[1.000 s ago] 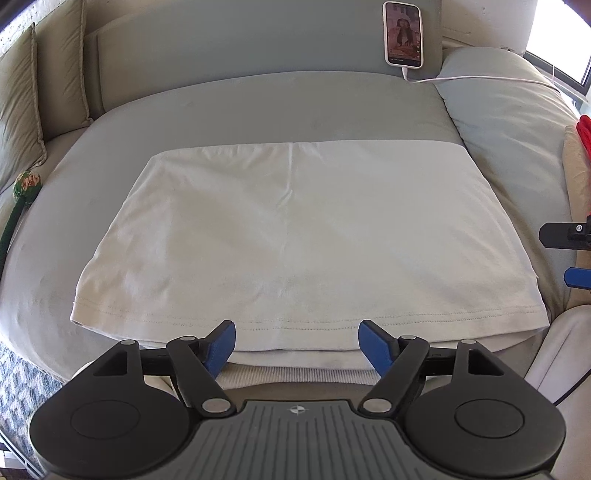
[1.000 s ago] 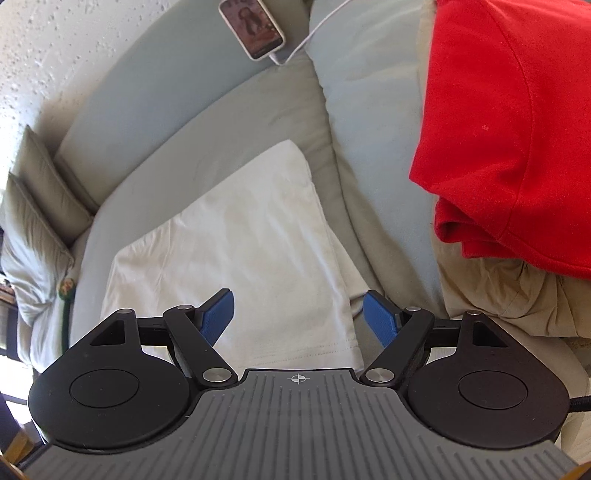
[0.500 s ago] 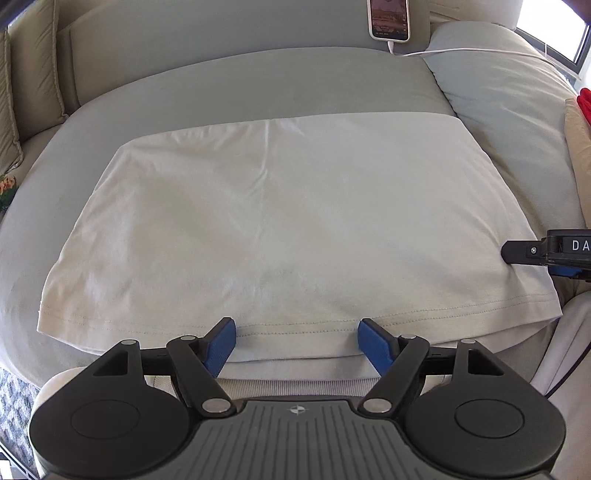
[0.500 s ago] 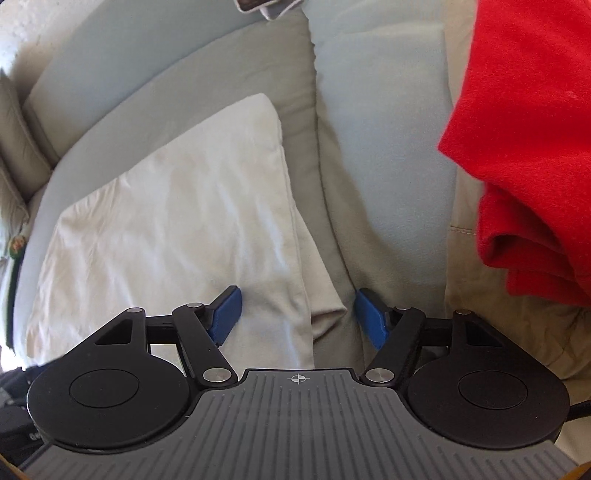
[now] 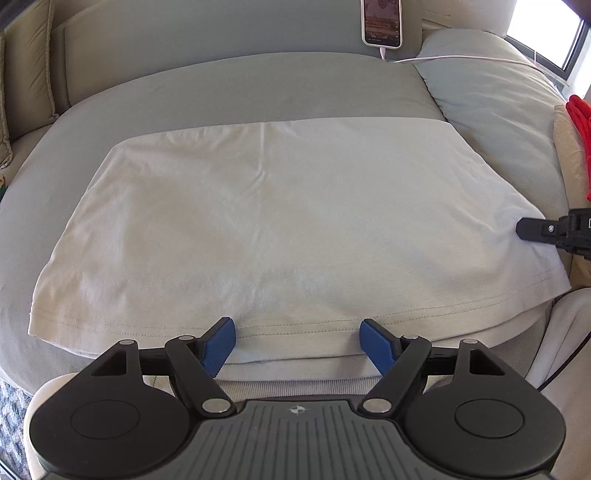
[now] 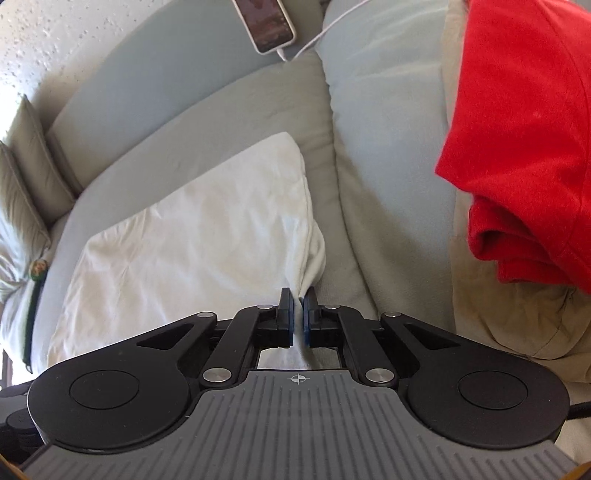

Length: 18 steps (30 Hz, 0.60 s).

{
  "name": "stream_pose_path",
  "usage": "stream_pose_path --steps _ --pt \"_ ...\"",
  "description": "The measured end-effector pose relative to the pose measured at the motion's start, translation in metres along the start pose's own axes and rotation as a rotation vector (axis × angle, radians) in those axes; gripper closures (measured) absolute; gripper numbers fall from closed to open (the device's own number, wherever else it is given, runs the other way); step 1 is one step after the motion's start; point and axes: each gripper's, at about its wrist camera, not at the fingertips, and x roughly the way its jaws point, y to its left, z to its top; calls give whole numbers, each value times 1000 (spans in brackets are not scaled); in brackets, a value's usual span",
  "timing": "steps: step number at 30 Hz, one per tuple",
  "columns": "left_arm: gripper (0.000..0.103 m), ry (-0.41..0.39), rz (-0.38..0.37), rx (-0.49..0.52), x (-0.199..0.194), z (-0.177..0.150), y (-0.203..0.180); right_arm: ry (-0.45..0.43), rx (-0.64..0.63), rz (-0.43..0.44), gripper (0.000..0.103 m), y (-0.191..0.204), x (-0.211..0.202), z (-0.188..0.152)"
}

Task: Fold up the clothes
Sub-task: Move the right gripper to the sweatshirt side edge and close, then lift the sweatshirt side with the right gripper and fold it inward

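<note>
A cream T-shirt (image 5: 280, 221) lies folded flat on the grey sofa seat (image 5: 229, 92). My left gripper (image 5: 297, 341) is open, its blue pads on either side of the shirt's near hem. My right gripper (image 6: 298, 308) is shut on the shirt's right edge (image 6: 308, 258), which is bunched and pulled up between the pads. The rest of the shirt (image 6: 192, 236) lies flat to the left in the right wrist view. The right gripper also shows at the right edge of the left wrist view (image 5: 554, 232).
A phone (image 5: 381, 22) on a white cable leans on the sofa back. A red garment (image 6: 528, 147) lies on a beige one (image 6: 517, 325) over the right armrest. A pale blue cushion (image 5: 491, 96) sits at right, beige pillows (image 6: 33, 177) at left.
My right gripper closed on the shirt's right edge; it was open beside it before. My left gripper stays open at the near hem, with the view shifted back slightly.
</note>
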Motion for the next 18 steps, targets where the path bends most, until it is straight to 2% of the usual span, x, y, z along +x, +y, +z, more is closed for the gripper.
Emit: stream_pose_path --steps 2,5,9,11,15,18 --pt "34 -15 -15 -32 -6 1 6 -33 -61 -21 99 19 -9 4" --pt "34 -64 -47 -105 -22 4 27 -82 -174 -23 99 57 -26 9" --pt "33 -131 -22 -219 -52 5 77 -110 -321 -17 99 121 -28 10" --pt "32 -152 19 -273 -64 3 106 -118 -411 -9 99 158 -24 6" --pt "33 -136 183 -306 -73 3 159 -86 -531 48 99 228 -4 -6" --pt "33 -118 235 -348 -72 4 194 -35 -600 95 99 274 19 -23"
